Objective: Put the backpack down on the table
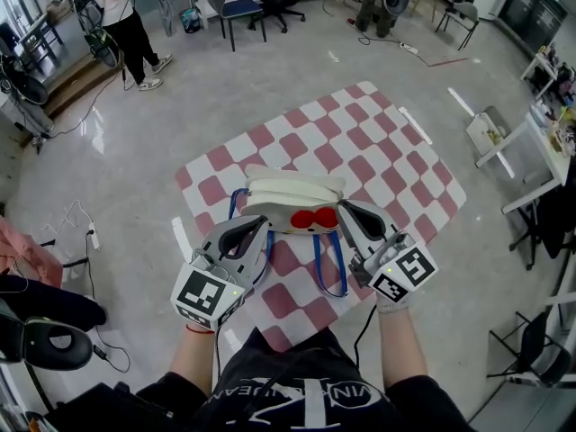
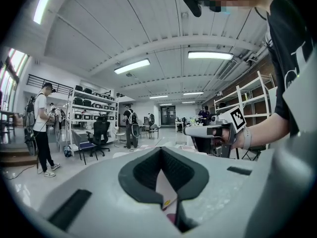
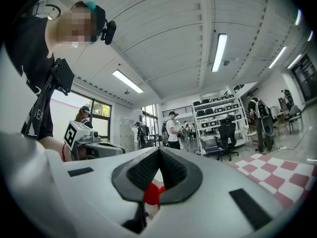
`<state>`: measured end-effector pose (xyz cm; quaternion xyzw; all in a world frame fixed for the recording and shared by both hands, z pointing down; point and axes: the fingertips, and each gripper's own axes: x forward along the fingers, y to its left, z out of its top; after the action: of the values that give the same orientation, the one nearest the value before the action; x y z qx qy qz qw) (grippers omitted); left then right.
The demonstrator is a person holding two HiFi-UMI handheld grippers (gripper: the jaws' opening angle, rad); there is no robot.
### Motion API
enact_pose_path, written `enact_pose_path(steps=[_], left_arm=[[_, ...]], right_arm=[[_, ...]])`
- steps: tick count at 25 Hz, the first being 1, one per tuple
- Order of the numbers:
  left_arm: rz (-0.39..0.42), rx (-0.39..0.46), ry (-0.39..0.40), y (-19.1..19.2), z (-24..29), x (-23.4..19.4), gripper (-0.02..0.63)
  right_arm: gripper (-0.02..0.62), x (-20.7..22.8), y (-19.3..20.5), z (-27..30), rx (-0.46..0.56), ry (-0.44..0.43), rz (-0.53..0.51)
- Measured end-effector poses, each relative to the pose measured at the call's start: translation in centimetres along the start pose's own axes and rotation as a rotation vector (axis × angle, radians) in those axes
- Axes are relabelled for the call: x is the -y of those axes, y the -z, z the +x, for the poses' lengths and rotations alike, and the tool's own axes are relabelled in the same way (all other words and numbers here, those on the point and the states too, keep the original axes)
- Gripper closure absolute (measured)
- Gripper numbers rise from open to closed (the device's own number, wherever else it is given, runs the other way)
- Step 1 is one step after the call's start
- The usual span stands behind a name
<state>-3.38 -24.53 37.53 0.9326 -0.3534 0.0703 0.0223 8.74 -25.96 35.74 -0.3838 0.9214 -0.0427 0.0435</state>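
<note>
A cream backpack [image 1: 292,196] with red spots and blue straps [image 1: 329,266] hangs in the air over the pink-and-white checkered table [image 1: 378,142]. My left gripper [image 1: 258,229] is shut on its left side and my right gripper [image 1: 349,212] on its right side. In the left gripper view the jaws [image 2: 161,155] pinch cream fabric [image 2: 166,186], and the right gripper [image 2: 210,131] shows beyond. In the right gripper view the jaws [image 3: 158,155] clamp a red and cream part of the backpack [image 3: 151,195], with the left gripper [image 3: 89,144] opposite and the table [image 3: 290,168] at the right.
A person [image 1: 126,16] stands at the far left on the floor. Chairs [image 1: 236,7] stand at the back. White racks [image 1: 526,151] line the right side, with a black chair [image 1: 531,349] nearer. Cables [image 1: 81,225] lie on the floor at the left.
</note>
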Motion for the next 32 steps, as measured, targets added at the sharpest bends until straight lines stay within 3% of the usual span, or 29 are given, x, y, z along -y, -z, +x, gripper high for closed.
enact_pose_path(steps=[21, 27, 32], left_arm=[[0.010, 0.075, 0.027, -2.7, -1.4, 1.3, 0.600], [0.010, 0.121, -0.039, -4.2, -1.9, 1.6, 0.600], [0.026, 0.143, -0.068, -5.1, -2.6, 3.0, 0.600]], right_arm=[[0.595, -4.7, -2.2, -0.5, -0.001, -0.008, -0.084], [0.595, -5.8, -4.6, -1.3, 0.084, 0.098, -0.069], [0.595, -7.7, -5.0, -1.8, 0.097, 0.133, -0.085]])
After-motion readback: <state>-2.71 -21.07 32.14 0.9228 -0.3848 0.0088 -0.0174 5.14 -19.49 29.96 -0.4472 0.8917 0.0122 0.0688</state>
